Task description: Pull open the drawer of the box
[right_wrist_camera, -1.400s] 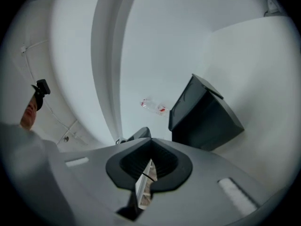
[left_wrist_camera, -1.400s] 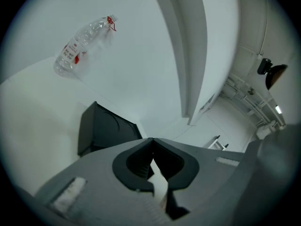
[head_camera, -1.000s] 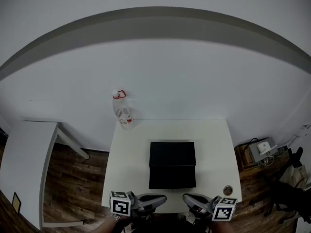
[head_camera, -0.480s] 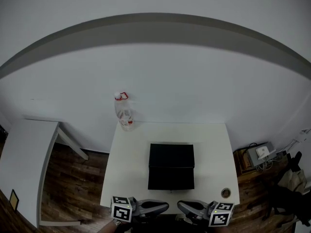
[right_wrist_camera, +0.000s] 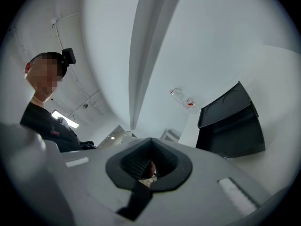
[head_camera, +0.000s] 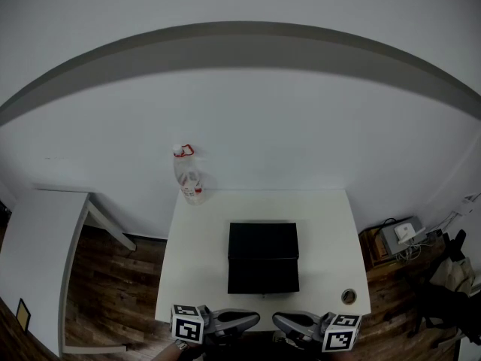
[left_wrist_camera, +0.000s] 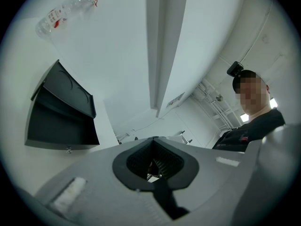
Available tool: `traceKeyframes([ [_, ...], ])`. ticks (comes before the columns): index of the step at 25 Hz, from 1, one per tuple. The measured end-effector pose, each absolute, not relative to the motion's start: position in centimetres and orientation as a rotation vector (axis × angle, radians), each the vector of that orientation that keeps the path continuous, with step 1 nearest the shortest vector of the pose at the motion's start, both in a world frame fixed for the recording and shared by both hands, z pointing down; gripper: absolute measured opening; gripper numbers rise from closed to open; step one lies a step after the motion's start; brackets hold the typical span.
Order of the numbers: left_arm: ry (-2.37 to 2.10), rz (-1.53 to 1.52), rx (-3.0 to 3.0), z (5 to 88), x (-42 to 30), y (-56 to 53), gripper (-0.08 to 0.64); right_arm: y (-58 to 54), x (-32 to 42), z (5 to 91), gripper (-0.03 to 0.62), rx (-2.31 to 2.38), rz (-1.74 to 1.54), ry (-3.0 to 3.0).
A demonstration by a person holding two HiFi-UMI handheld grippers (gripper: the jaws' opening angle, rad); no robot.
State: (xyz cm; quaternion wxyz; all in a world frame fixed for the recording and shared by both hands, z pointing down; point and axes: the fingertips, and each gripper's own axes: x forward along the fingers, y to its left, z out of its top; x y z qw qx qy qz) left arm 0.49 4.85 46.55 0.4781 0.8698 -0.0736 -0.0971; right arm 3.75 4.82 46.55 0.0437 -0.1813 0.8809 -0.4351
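A black box (head_camera: 263, 256) sits in the middle of the white table (head_camera: 195, 269); its drawer front faces the near edge, with a small knob (left_wrist_camera: 68, 149) at the bottom. In the left gripper view the box (left_wrist_camera: 61, 112) lies at the left, in the right gripper view the box (right_wrist_camera: 230, 121) at the right. My left gripper (head_camera: 254, 321) and right gripper (head_camera: 278, 321) hover at the table's near edge, tips pointing toward each other, both shut and empty. Neither touches the box.
A clear plastic bottle with a red cap (head_camera: 188, 175) stands at the table's far left corner against the wall. A round hole (head_camera: 348, 296) marks the table's near right corner. A second white table (head_camera: 34, 254) stands left; cables and a device (head_camera: 402, 235) lie on the floor right.
The view has shifted slightly, so the table and box sit a bit higher and left in the frame. Both grippers dropped lower and drew closer together, still shut.
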Motion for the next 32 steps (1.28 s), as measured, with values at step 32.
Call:
traceKeyframes([
  [32,-0.171,-0.217,2.124,46.89,0.75,4.19,0.0,3.97,3.89,47.07,0.003,-0.582,-1.36,2.69],
])
